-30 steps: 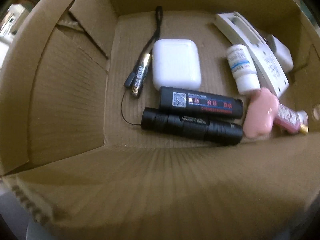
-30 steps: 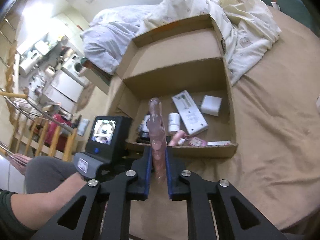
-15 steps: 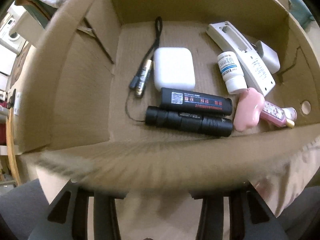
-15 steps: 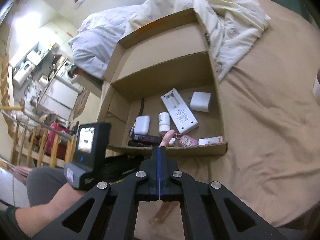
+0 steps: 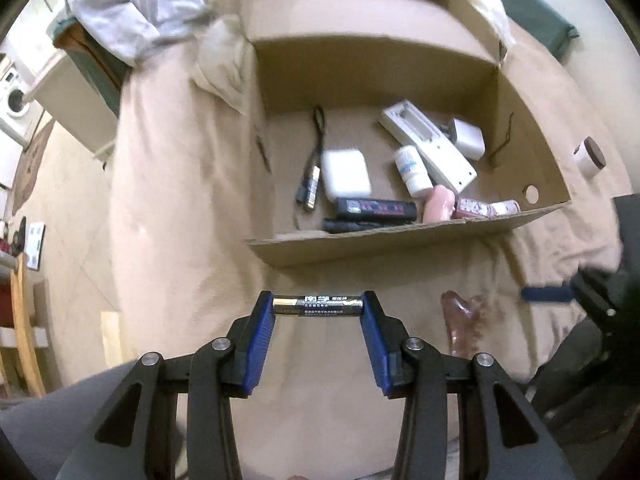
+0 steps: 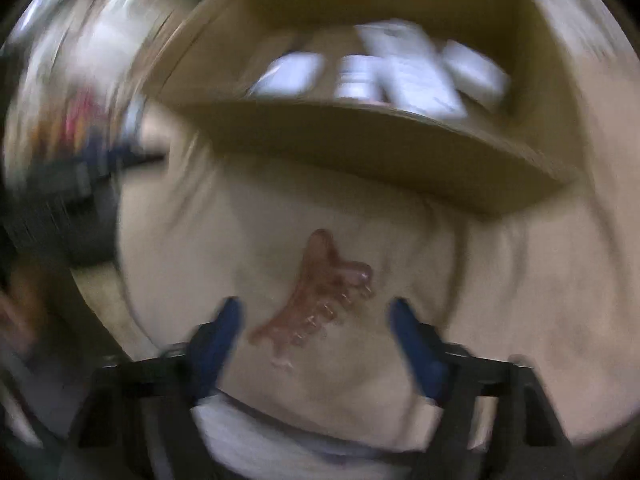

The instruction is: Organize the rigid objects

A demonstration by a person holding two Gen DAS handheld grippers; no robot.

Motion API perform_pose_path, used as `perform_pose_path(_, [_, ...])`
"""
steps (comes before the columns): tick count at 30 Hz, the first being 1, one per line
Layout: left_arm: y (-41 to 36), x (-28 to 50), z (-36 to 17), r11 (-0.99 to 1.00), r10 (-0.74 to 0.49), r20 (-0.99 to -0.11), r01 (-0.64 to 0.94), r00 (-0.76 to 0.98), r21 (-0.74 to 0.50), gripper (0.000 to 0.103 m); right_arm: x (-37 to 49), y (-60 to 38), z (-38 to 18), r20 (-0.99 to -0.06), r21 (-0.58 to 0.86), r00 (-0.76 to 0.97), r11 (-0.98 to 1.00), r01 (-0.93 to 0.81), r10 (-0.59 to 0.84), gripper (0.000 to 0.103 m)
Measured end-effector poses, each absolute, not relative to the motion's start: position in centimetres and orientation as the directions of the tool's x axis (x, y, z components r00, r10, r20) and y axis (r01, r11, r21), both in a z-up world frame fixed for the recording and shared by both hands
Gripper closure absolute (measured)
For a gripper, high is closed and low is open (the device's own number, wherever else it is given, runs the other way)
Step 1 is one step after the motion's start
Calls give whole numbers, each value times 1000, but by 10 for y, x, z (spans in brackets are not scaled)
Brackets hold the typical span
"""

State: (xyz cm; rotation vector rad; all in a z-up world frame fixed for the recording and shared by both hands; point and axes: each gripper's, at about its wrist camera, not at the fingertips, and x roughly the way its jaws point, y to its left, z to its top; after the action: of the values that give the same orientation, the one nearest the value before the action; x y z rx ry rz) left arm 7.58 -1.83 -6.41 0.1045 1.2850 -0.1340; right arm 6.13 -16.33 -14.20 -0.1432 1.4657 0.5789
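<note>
Dropped from my right gripper [image 6: 316, 312], now spread open, the hair claw [image 6: 316, 300] lies on the bed; left gripper [image 5: 318, 306] clamps a battery [image 5: 318, 306] endwise for boxing.

Right wrist view motion-blurred: white items [image 6: 372, 76] in cardboard box [image 6: 360, 136] unidentifiable; near wall hides flashlight [image 5: 360, 225] partly.
</note>
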Motion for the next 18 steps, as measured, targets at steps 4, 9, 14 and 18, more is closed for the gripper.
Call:
perform_pose_path(4, [-4, 64, -59, 989, -29, -948, 148, 316, 19, 63, 42, -114, -156, -994, 42, 33, 665, -746, 100, 0])
perform_pose_path(9, [7, 76, -70, 991, -109, -958, 107, 266, -83, 63, 35, -88, -192, -998, 3, -37, 530, -848, -53, 0])
perform_pose_path(14, [-10, 76, -64, 986, -124, -949, 141, 290, -86, 63, 41, -70, -219, -989, 2, -72, 466, -885, -132, 0])
perform_pose_path(18, [-19, 77, -62, 984, -109, -944, 165, 311, -60, 63, 45, -69, -224, -989, 43, -104, 464, -885, -105, 0])
